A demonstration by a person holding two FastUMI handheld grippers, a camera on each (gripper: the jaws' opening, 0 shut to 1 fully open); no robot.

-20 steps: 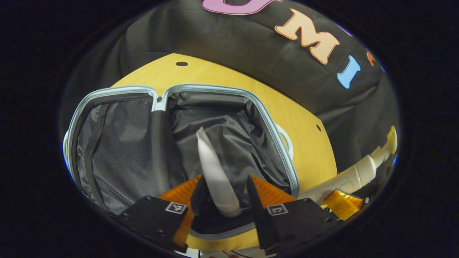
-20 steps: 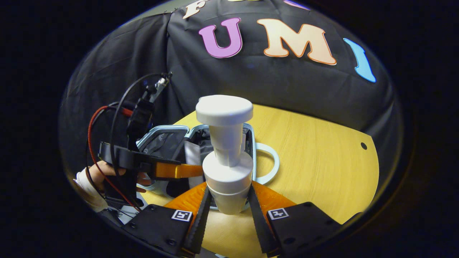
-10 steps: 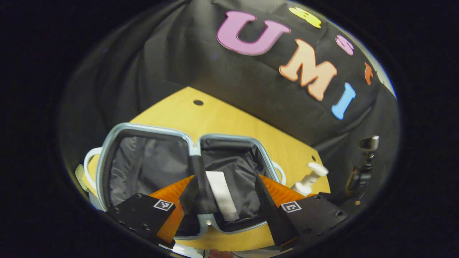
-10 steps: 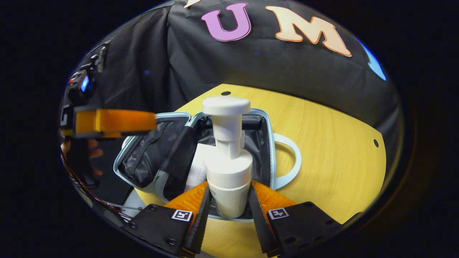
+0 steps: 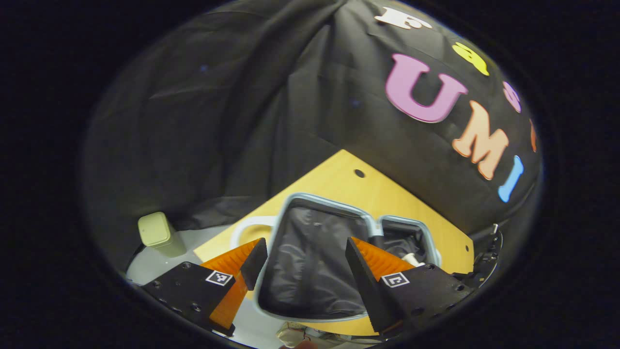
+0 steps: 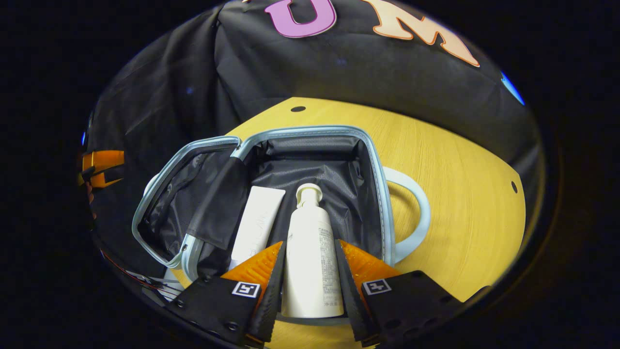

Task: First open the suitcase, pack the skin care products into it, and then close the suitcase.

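A: With the white pump bottle [image 6: 311, 252] lying neck-up at lower centre of the right gripper view, between the right gripper [image 6: 308, 278] fingers, I'd judge this is the release step. Fingers sit against both sides; looks clenched on it.

B: Where's it resting?

A: Inside the right half of the open pale-blue-rimmed suitcase [image 6: 373, 160] with black lining, beside a flat white tube [image 6: 255, 225] to its left. Both lie lengthwise.

B: How to finish clean?

A: Spread the fingers only once the bottle is fully on the lining, then back out straight so the pump head isn't dragged.

B: Left one?

A: Left gripper [image 5: 302, 266] is released, holding nothing, above the suitcase's left half on the yellow wooden table [image 5: 339, 177].
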